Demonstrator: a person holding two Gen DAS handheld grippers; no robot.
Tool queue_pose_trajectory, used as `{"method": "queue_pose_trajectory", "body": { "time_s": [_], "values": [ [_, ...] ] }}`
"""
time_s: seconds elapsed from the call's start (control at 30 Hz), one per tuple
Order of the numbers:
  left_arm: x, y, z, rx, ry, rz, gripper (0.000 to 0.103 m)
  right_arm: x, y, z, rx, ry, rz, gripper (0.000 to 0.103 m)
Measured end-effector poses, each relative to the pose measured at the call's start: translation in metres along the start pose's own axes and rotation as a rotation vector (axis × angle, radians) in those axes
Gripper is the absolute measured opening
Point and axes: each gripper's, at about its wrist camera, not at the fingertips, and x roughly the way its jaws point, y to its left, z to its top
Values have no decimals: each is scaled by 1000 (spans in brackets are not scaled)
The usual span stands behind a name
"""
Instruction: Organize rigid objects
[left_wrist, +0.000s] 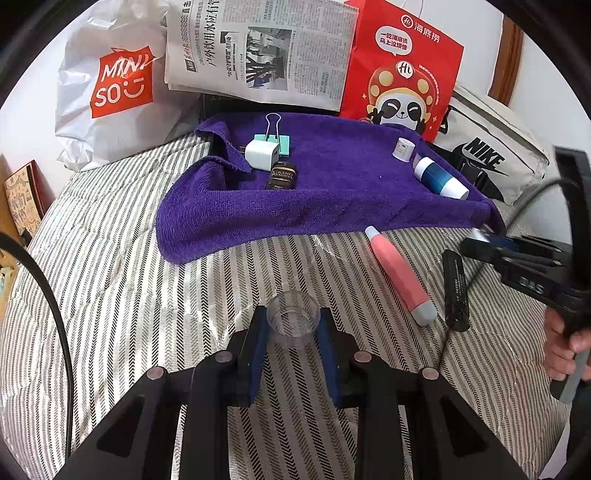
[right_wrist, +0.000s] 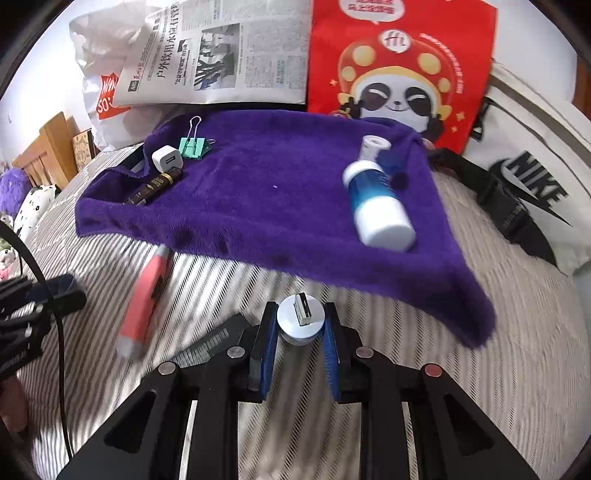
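In the left wrist view my left gripper (left_wrist: 293, 321) is shut on a small clear plastic cup (left_wrist: 293, 334), held over the striped bedspread (left_wrist: 129, 295). My right gripper (right_wrist: 301, 314) is shut on a round white piece with a USB plug (right_wrist: 300, 326). A purple towel (left_wrist: 332, 184) lies beyond. On it rest a mint binder clip (left_wrist: 275, 142), a white charger cube (left_wrist: 260, 155), a dark little bottle (left_wrist: 282, 177), a small white roll (left_wrist: 403, 148) and a blue-and-white bottle (left_wrist: 439, 177). A pink tube (left_wrist: 399, 275) and a black cylinder (left_wrist: 456, 291) lie on the bedspread in front of the towel.
Behind the towel stand a white Miniso bag (left_wrist: 110, 92), a newspaper (left_wrist: 258, 48), a red paper bag (left_wrist: 399, 74) and a white Nike bag (left_wrist: 491, 155). A person's hand (left_wrist: 561, 350) grips the right tool's handle. A black cable (left_wrist: 44, 288) curves along the left.
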Motion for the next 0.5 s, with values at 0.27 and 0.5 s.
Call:
{"method": "queue_pose_trajectory", "body": {
  "time_s": [0.27,0.5],
  "values": [
    [0,-3,1,11,2,15,26,-13,-20,-30,-11,19,-44,23],
    [1,-4,0,17,2,23,26,-14,-26,-39,26,-27,-12,23]
  ]
}}
